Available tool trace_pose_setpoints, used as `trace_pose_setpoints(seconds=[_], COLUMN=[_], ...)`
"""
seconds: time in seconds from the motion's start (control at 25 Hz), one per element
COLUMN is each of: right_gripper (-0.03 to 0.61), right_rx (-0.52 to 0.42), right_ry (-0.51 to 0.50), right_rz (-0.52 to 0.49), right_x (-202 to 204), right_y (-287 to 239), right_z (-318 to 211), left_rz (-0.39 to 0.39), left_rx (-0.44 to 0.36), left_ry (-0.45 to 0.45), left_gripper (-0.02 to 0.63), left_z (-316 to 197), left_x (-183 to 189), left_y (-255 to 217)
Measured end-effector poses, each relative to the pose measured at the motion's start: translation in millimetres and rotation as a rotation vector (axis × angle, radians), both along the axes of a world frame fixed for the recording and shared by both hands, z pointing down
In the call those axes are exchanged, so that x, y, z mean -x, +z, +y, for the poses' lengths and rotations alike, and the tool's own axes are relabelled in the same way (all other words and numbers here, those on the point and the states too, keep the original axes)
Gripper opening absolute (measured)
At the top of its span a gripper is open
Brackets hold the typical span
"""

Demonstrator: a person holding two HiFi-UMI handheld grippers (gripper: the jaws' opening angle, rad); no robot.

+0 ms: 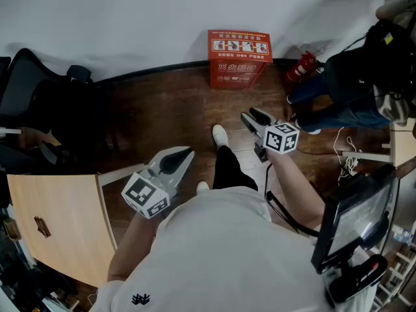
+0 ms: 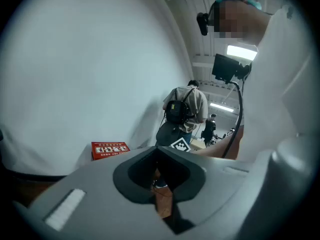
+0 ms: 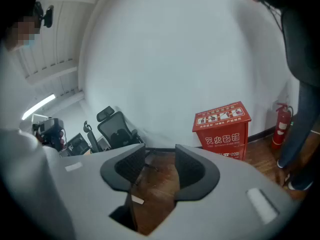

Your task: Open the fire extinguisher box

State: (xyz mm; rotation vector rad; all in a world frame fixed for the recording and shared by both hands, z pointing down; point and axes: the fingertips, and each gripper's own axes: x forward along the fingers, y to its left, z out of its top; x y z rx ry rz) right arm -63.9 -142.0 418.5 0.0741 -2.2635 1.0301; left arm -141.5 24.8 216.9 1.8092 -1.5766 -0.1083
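1. Fire extinguisher box [image 1: 239, 57]: red, lid shut, printed panels on top and front. It stands on the wooden floor [image 1: 162, 116] at the floor's far edge, back against the white wall [image 1: 130, 18]. Neither gripper touches it.
2. Fire extinguisher [image 1: 300, 67]: red, on the floor at the same far edge, just right of the box.
3. Left gripper [image 1: 185, 155]: held low over the floor, well short of the box. Its jaws are closed tip to tip with nothing caught between them.
4. Right gripper [image 1: 253, 117]: held ahead of the left one, nearer the box but apart from it and pointing toward it. Its jaws stand partly apart, and only bare floor shows between them.
5. Office chair [image 1: 29, 86]: black, at the floor's far left by the wall.
6. Wooden desk [image 1: 58, 220]: pale top, near left.
7. Bystander [image 1: 357, 90]: dark clothes and backpack, at the floor's right edge, beyond the extinguisher.
8. Monitor [image 1: 354, 220]: dark, near right.
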Motion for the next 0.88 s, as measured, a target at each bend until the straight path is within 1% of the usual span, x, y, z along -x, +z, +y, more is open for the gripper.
trace_pose_setpoints(seconds=[0.12,0.2,0.28,0.36,0.44,0.48,0.56,0.6,0.64,0.72,0.8,0.88], right_gripper=[0.172,0.184,0.187,0.186,0.186,0.186,0.195,0.199,0.202,0.206,0.213,0.215], right_rx=[0.031,0.071,0.126,0.179,0.237,0.252,0.24,0.238,0.243,0.261,0.287,0.32], right_ry=[-0.002,0.004,0.034,0.091,0.181,0.23,0.311,0.341,0.369,0.425,0.482,0.523], right_rz=[0.003,-0.004,-0.006,-0.001,-0.007,-0.036,-0.141,-0.18,-0.197,-0.185,-0.16,-0.162], right_x=[42,65,80,89,91,100,129,134,131,123,124,130], right_y=[49,77,104,139,182,207,261,285,303,328,345,357], right_z=[-60,-93,-118,-136,-146,-156,-188,-197,-201,-209,-220,-233], left_rz=[-0.005,-0.002,-0.013,-0.035,-0.042,-0.057,-0.123,-0.145,-0.154,-0.141,-0.12,-0.115], left_rx=[0.003,-0.001,0.005,0.019,0.018,-0.002,-0.074,-0.1,-0.116,-0.124,-0.11,-0.093], left_ry=[0.02,0.026,0.034,0.051,0.066,0.071,0.076,0.077,0.079,0.073,0.054,0.043], left_gripper=[0.0,0.0,0.0,0.0,0.0,0.0,0.0,0.0,0.0,0.0,0.0,0.0], left_z=[-60,-97,-125,-143,-149,-152,-156,-154,-151,-153,-159,-162], left_x=[27,41,51,58,59,62,67,61,52,40,44,53], left_y=[23,35,45,63,93,115,169,192,208,220,223,230])
